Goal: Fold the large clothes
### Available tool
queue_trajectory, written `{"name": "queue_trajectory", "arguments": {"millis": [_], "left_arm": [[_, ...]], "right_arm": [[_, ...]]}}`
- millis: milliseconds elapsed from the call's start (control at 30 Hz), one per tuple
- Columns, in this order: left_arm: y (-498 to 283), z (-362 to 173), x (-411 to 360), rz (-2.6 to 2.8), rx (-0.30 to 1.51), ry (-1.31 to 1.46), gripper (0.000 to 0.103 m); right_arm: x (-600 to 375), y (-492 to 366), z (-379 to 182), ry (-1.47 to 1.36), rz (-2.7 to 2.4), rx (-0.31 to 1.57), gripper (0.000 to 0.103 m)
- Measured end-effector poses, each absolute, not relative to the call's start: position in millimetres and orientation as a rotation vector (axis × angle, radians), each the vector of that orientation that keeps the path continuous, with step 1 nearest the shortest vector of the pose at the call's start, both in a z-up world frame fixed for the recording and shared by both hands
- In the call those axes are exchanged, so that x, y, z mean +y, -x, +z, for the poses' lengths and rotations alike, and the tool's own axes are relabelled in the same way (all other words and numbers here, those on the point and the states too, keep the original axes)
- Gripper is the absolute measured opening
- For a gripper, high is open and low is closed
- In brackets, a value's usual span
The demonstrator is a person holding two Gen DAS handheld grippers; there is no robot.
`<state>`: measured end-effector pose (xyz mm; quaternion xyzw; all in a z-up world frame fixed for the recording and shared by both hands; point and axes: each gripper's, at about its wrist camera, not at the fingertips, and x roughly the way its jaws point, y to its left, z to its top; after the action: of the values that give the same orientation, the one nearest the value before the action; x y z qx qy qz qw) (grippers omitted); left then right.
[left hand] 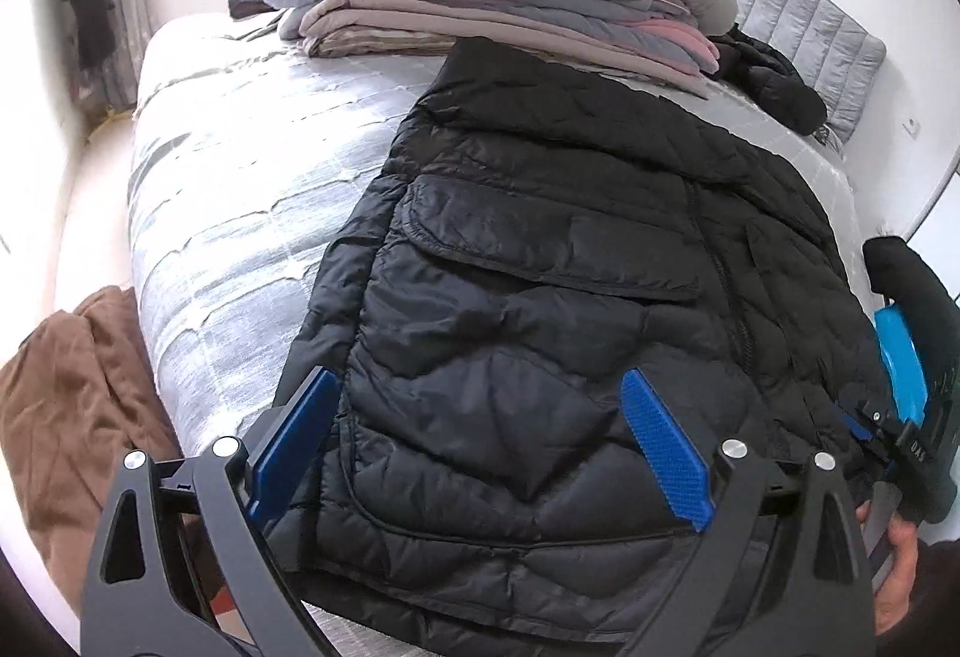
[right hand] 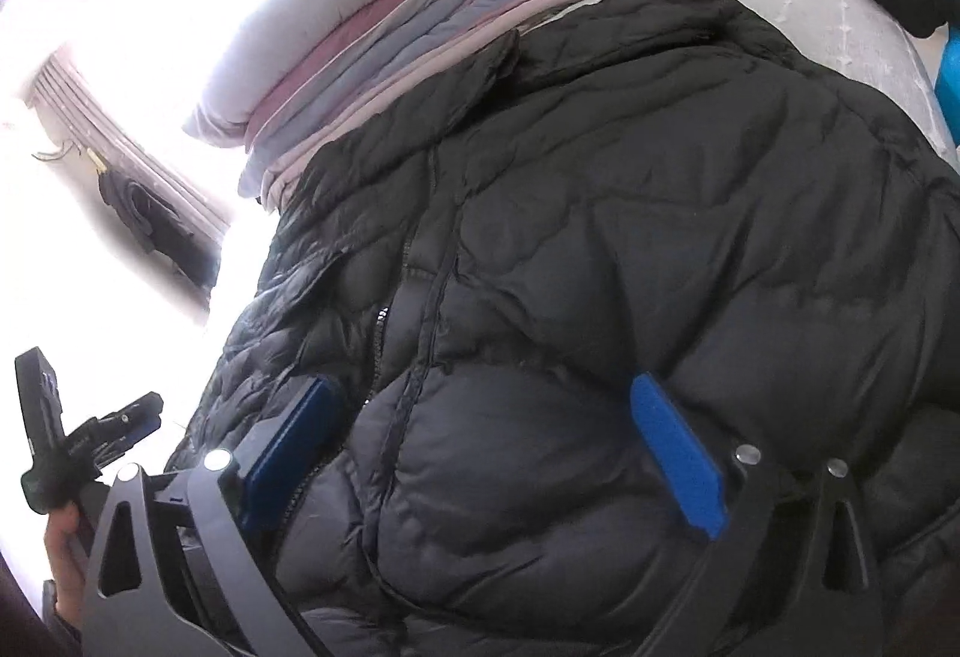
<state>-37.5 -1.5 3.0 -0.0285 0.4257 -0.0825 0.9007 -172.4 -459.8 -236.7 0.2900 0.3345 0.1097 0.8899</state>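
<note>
Your bed carries the spread black jacket, a stack of folded bedding behind it — and another dark jacket.

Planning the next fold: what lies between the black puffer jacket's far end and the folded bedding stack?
Nothing: in the left wrist view the black puffer jacket runs right up to the folded bedding stack, its far end seemingly touching the lowest layer. No bare bed shows between them.

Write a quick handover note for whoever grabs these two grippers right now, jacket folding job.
Left gripper: open, over the jacket's hem.
Right gripper: open, low over the jacket's zip side.
Black puffer jacket: laid out on the bed, collar end toward the stack of folded bedding.
Done: jacket laid out.
Left: the folding itself; nothing gripped yet.
</note>
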Motion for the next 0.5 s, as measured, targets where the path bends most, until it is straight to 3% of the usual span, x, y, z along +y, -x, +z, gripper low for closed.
{"name": "queue_trajectory", "arguments": {"millis": [167, 333, 433, 500], "left_arm": [[36, 1, 3, -0.149, 0.891, 0.064, 0.092], [28, -1, -3, -0.161, 0.904, 0.099, 0.092], [26, 0, -15, -0.165, 0.893, 0.084, 0.092], [26, -1, -22, -0.174, 0.898, 0.084, 0.092]], "right_arm": [[-463, 177, -233, -0.632, 0.252, 0.691, 0.096], [-506, 184, -201, -0.962, 0.575, 0.511, 0.096], [-535, 169, -202, -1.172, 0.738, 0.53, 0.096], [-546, 169, -196, -1.099, 0.695, 0.568, 0.096]]}}
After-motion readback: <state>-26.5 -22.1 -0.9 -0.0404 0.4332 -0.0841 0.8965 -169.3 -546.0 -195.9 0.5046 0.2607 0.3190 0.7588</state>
